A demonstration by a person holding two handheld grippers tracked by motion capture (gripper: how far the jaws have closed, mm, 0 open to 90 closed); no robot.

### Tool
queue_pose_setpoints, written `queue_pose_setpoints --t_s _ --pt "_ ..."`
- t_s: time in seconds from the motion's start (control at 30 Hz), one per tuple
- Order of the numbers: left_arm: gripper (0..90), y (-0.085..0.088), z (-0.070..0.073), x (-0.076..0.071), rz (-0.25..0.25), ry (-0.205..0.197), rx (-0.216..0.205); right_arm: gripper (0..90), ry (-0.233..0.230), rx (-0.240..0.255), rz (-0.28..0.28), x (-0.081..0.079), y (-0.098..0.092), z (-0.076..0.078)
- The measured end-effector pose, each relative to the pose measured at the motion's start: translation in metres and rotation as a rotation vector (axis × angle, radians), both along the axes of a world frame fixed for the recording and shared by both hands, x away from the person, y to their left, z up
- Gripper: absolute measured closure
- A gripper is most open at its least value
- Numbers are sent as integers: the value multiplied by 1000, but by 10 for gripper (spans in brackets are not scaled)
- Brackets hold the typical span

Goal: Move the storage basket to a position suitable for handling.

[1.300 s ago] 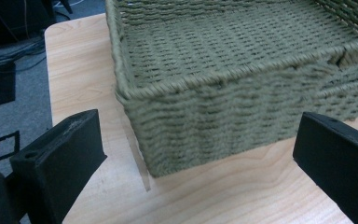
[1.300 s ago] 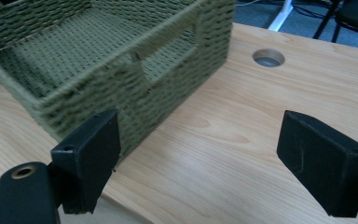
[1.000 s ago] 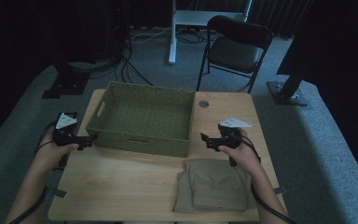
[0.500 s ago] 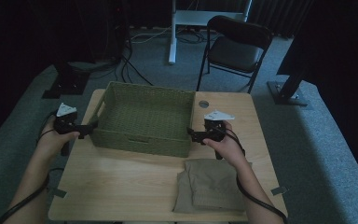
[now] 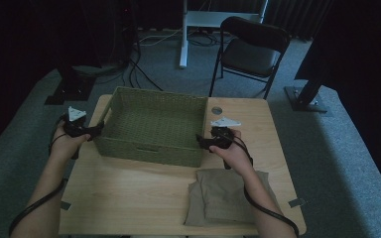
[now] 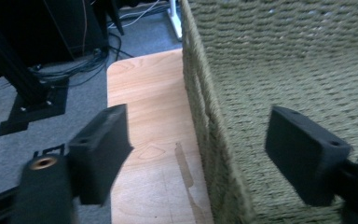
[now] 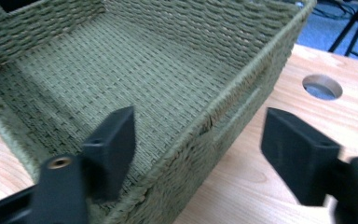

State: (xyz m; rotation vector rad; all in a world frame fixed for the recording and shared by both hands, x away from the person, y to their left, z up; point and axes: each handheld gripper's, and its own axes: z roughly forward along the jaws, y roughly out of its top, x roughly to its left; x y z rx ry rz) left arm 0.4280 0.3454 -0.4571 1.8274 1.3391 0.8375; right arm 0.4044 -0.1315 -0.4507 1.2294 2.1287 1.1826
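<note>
A folded khaki cloth (image 5: 230,196) lies on the wooden table (image 5: 129,198); a black chair (image 5: 250,52) stands beyond.

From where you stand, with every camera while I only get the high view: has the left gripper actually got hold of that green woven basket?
Observer: Not yet. In the left gripper view, the left gripper straddles the basket's side wall, with one jaw outside over the table and one inside. The jaws have just been closing, but there is a gap on each side of the wall.
Operator: And the other one?
Observer: Much the same. In the right gripper view, the right gripper has the opposite wall's rim between its jaws. They have just been closing too, and the pads look clear of the weave.
</note>
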Motion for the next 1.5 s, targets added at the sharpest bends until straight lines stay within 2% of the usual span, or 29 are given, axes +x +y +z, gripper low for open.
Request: queue_pose_setpoints --t_s 0.03,0.1,0.17,0.2,0.23,0.3,0.33,0.43,0.57,0.87,0.97,1.13,1.33,1.5 --pt "258 -1 -3 1 1 14 -1 312 3 -3 -5 0 0 -1" --pt "338 -2 -8 3 1 45 17 344 7 -7 -19 1 1 -3" --pt "414 -1 -9 3 -20 66 -23 399 22 9 -42 1 1 -6" --pt "478 -2 -9 2 -20 71 -15 421 31 18 -38 1 1 -7" --pt "496 -4 -10 1 -26 80 23 432 33 22 -38 1 1 -7" --pt "595 -8 -9 0 -22 90 19 447 20 -3 -31 2 4 -7" --pt "616 -8 -10 0 -12 91 16 469 21 -10 -31 2 5 -7" --pt "696 -9 -11 -1 0 100 -13 501 15 -28 -26 1 8 -6" --pt "799 -11 -13 -3 11 102 -51 565 47 6 -43 0 9 -6" --pt "843 -15 -14 -5 56 101 -62 608 111 25 -60 1 14 -7" --pt "846 -17 -14 -6 70 93 -69 618 112 14 -69 0 16 -7" --pt "847 -20 -15 -9 82 88 -84 662 127 30 -95 0 15 -7" --pt "848 -26 -15 -12 96 90 -83 677 126 9 -116 1 14 -6" --pt "848 -30 -15 -13 102 90 -92 694 136 14 -133 2 11 -5"
